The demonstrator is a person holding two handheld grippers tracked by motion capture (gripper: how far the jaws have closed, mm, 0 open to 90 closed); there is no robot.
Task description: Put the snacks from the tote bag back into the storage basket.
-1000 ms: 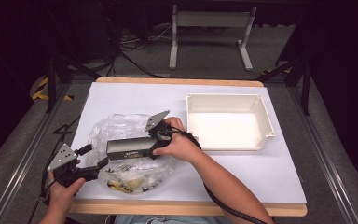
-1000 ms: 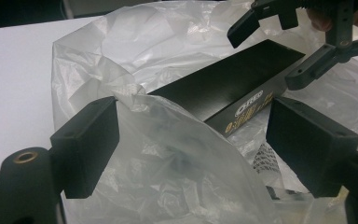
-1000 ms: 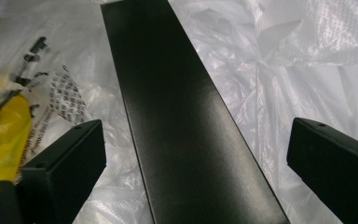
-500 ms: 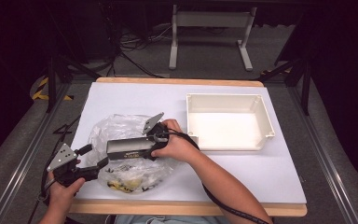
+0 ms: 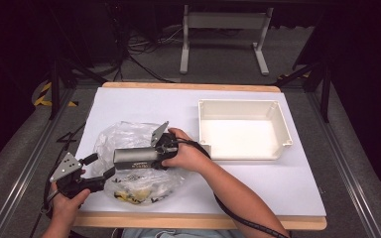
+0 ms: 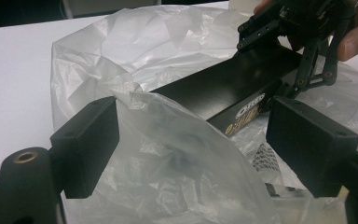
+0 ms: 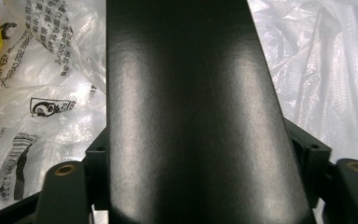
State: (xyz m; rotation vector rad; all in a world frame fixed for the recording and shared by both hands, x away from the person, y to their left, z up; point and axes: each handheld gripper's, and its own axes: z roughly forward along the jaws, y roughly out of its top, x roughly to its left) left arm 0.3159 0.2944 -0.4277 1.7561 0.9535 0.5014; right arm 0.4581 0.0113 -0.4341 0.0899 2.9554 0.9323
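Note:
A long dark box (image 5: 134,156) lies across a crumpled clear plastic bag (image 5: 124,136) on the white table (image 5: 144,104). My right gripper (image 5: 153,152) grips the box's right end; its jaws have just been closing, with the box between them. In the right gripper view the box (image 7: 191,116) runs up the middle and both pads sit against its sides, so the right gripper (image 7: 200,158) is shut on it. My left gripper (image 5: 99,167) is at the bag's near left edge. Its jaws (image 6: 191,149) stand wide apart with bag film (image 6: 135,37) bulging between them, and the box (image 6: 223,88) lies beyond.
A white empty tray (image 5: 283,134) sits right of the bag. Yellow packets (image 5: 129,191) show through the bag near the table's front edge. Printed plastic (image 7: 42,70) lies under the box. Dark floor, cables and a stand's legs surround the table.
The right hand has edged slightly left along the box. The box, the bag and the left gripper stay where they were.

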